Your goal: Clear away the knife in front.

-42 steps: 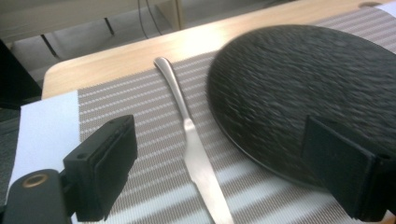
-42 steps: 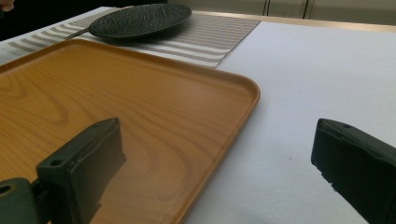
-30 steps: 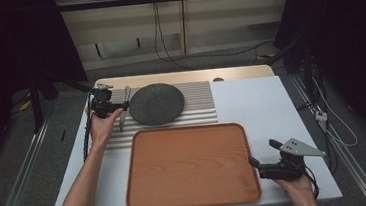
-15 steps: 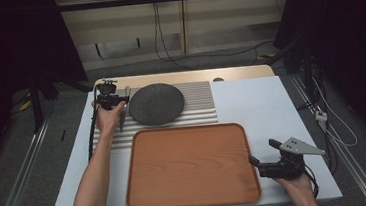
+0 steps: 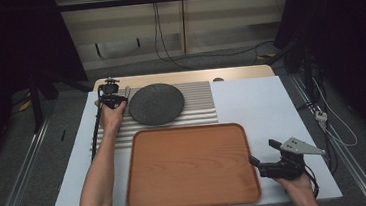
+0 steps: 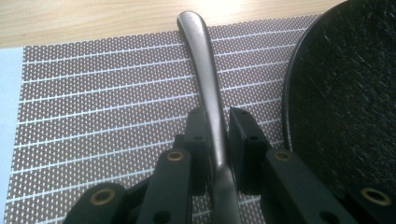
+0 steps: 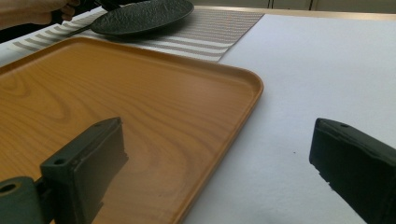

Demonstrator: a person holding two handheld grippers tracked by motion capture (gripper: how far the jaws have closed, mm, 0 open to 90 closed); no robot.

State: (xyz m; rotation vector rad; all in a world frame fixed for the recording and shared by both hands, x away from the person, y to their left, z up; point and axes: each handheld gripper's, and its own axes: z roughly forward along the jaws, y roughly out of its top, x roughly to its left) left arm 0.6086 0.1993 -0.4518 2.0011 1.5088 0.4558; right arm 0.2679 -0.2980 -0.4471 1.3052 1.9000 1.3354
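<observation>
The person's left forearm is reaching far forward across the worktop (image 5: 251,102), nearly straight, with the left hand (image 5: 110,115) wrapped around the left gripper (image 5: 112,100) at the far left edge of the striped placemat (image 5: 198,104). In the left gripper view the jaws are clamping narrowly on a metal utensil handle (image 6: 208,88), one pad on each side of it; the handle is running forward between them, its rounded end lying at the placemat's far edge by the bare wood strip. What kind of utensil it is cannot be told. The dark round plate (image 5: 156,103) is sitting on the placemat just beside the gripper, to its right.

The right hand (image 5: 298,185) is resting low at the near right corner of the worktop, holding the right gripper (image 5: 254,161) pointed leftward toward the wooden tray (image 5: 191,167). Its jaws are standing wide apart and gripping nothing: one is hanging over the tray's right rim, the other over the white surface. The tray is lying in front of the person, just nearer than the placemat.
</observation>
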